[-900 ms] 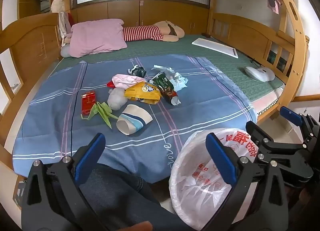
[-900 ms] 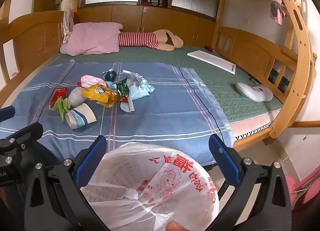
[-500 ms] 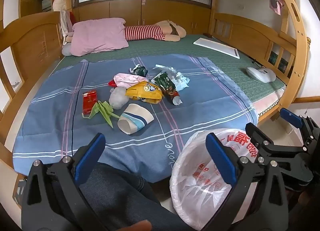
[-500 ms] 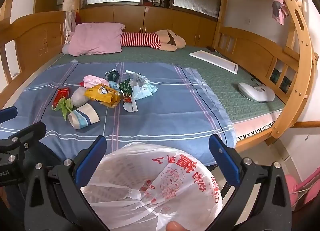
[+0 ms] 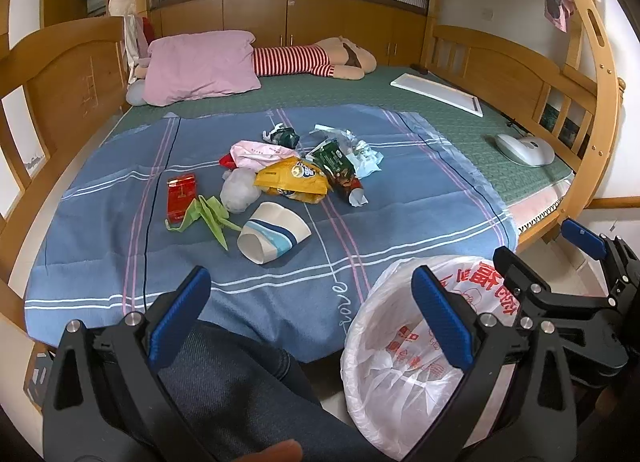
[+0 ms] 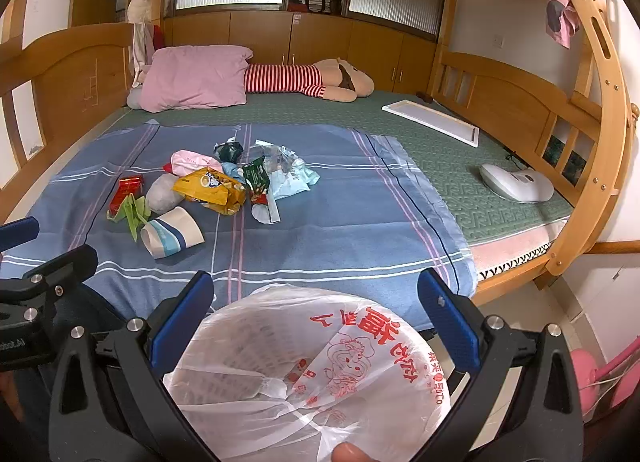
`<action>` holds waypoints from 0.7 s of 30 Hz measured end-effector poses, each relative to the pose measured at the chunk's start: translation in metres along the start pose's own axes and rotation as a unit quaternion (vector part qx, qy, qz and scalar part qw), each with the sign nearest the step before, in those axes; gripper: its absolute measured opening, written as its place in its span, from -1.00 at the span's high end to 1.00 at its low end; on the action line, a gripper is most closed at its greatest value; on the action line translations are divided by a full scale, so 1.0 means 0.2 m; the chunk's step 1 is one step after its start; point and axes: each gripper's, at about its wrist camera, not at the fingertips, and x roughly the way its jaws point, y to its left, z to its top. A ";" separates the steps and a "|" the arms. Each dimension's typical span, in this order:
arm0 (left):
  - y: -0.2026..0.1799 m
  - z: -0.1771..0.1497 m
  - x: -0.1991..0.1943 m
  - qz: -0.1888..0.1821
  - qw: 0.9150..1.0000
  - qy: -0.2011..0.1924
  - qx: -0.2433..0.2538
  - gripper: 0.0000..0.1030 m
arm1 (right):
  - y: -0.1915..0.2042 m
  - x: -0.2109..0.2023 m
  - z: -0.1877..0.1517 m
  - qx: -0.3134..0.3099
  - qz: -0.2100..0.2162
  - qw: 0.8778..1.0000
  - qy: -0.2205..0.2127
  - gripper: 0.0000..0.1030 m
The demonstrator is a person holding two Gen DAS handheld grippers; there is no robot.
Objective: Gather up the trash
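Trash lies in a heap on the blue striped sheet [image 5: 400, 197]: a paper cup [image 5: 272, 238] on its side, green folded paper [image 5: 208, 215], a red packet [image 5: 181, 197], a yellow snack bag [image 5: 294, 181], a green wrapper [image 5: 338, 169] and a pink wrapper [image 5: 258, 151]. The heap also shows in the right wrist view, with the cup [image 6: 172, 238] and yellow bag [image 6: 210, 189]. A bin lined with a white plastic bag [image 5: 404, 346] stands on the floor before the bed. My left gripper [image 5: 308, 318] is open and empty, short of the bed's edge. My right gripper [image 6: 316, 322] is open above the bin [image 6: 312, 374].
A pink pillow [image 5: 200, 65] and a striped plush toy [image 5: 316, 57] lie at the bed's far end. A white board [image 5: 436, 93] and a white device [image 5: 524, 149] lie on the green mat at the right. Wooden rails [image 5: 512, 73] surround the bed. A leg in jeans [image 5: 240, 382] is below my left gripper.
Both grippers have drifted slightly, the views rising a little; the trash and bin have not moved. Both stay open.
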 end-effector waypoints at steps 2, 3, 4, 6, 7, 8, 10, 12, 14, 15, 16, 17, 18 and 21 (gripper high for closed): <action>0.00 0.00 0.00 -0.001 1.000 0.000 0.000 -0.94 | 0.00 0.00 0.00 0.001 0.002 1.000 0.000 -0.95; 0.00 0.00 0.00 -0.001 1.000 0.000 0.000 -0.94 | 0.00 0.00 0.00 0.000 0.002 1.000 0.000 -0.95; 0.00 0.00 0.00 0.000 1.000 0.001 0.000 -0.94 | 0.00 0.00 0.00 0.000 0.002 1.000 0.001 -0.95; 0.01 0.00 0.00 -0.001 1.000 0.001 -0.001 -0.94 | 0.00 0.00 0.00 0.001 0.003 1.000 0.000 -0.95; 0.00 0.00 0.00 -0.001 1.000 0.001 -0.001 -0.94 | 0.00 0.00 0.00 0.001 0.003 1.000 0.000 -0.95; 0.00 0.00 0.00 -0.001 1.000 0.000 0.000 -0.94 | 0.00 0.00 0.00 0.001 0.002 1.000 0.000 -0.94; 0.00 0.00 0.00 0.000 1.000 0.000 -0.001 -0.94 | 0.00 0.00 0.00 0.001 0.002 1.000 0.000 -0.95; 0.00 0.00 0.00 -0.001 1.000 0.000 0.000 -0.94 | 0.00 0.00 0.00 0.001 0.003 1.000 0.001 -0.94; 0.01 0.00 0.00 -0.001 1.000 0.001 0.000 -0.94 | 0.00 0.00 0.00 0.001 0.003 1.000 0.000 -0.95; 0.01 0.00 0.00 -0.001 1.000 0.001 0.000 -0.94 | 0.00 0.00 0.00 0.001 0.003 1.000 0.000 -0.95; 0.01 0.00 0.00 -0.001 1.000 0.001 0.000 -0.94 | 0.00 0.00 0.00 0.001 0.003 1.000 0.001 -0.95; 0.01 0.00 0.00 -0.001 1.000 0.001 0.000 -0.94 | 0.00 0.00 0.00 0.001 0.003 1.000 0.001 -0.95; 0.01 0.00 0.00 -0.001 1.000 0.001 0.000 -0.94 | 0.00 0.00 0.00 0.001 0.003 1.000 0.001 -0.95; 0.01 0.00 0.00 -0.001 1.000 0.001 0.000 -0.94 | 0.00 0.00 0.00 0.001 0.003 1.000 0.001 -0.94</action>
